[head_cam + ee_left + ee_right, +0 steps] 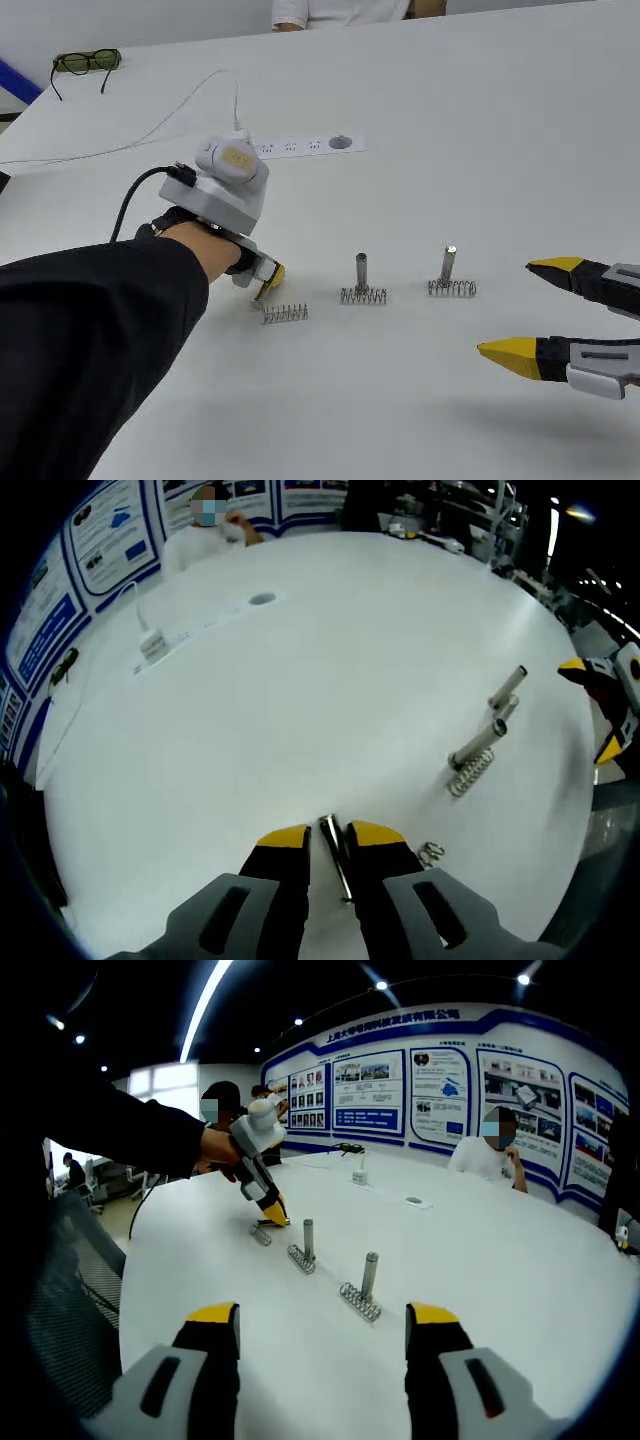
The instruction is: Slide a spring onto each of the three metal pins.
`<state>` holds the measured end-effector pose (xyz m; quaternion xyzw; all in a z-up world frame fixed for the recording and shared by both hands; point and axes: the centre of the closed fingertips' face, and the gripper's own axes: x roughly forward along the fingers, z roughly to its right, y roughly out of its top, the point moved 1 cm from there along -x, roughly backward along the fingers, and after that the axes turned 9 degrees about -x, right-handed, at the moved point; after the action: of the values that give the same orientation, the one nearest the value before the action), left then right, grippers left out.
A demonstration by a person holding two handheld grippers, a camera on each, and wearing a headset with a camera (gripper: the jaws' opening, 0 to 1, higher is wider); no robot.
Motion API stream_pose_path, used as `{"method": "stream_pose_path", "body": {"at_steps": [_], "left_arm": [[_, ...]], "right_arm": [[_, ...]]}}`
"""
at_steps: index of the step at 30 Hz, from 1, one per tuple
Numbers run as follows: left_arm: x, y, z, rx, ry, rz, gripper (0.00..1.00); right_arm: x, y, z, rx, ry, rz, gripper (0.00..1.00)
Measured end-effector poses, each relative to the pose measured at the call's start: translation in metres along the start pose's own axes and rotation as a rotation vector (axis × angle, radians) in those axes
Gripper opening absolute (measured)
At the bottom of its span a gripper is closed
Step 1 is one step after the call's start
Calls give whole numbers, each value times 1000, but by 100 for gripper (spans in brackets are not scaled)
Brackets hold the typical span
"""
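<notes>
A power strip (pixel 300 147) with its cable lay across the white worktop (pixel 420 400), and a pair of glasses (pixel 85 62) sat well apart at the far corner. My left gripper (pixel 330 836) had its fingers clamped on the first pin (pixel 338 865), with the first spring (pixel 285 313) lying just beside the tips. The middle pin (pixel 361 270) and the end pin (pixel 449 262) stood upright, with the second spring (pixel 363 296) and third spring (pixel 452 288) lying at their feet. My right gripper (pixel 322 1315) hung near them, fingers wide apart.

Head view overhead, gripper views low — pins (pixel 361 271) shared
</notes>
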<state>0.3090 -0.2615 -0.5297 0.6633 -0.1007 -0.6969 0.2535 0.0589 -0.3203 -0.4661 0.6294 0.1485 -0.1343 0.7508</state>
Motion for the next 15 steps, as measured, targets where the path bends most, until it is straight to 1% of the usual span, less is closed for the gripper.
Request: {"method": "stream_pose_path", "body": {"at_steps": [1,7,15], "left_arm": [[0,-1,0,-1,4,-18,15],[3,0,2,-16,3,-61,16],[4,1,-2,-42,27,-117,12]], "right_arm": [[0,-1,0,0,0,-1,68],[1,-3,-1,-7,5,-13,68],[1,-4,-1,-4,5,-13,67]]}}
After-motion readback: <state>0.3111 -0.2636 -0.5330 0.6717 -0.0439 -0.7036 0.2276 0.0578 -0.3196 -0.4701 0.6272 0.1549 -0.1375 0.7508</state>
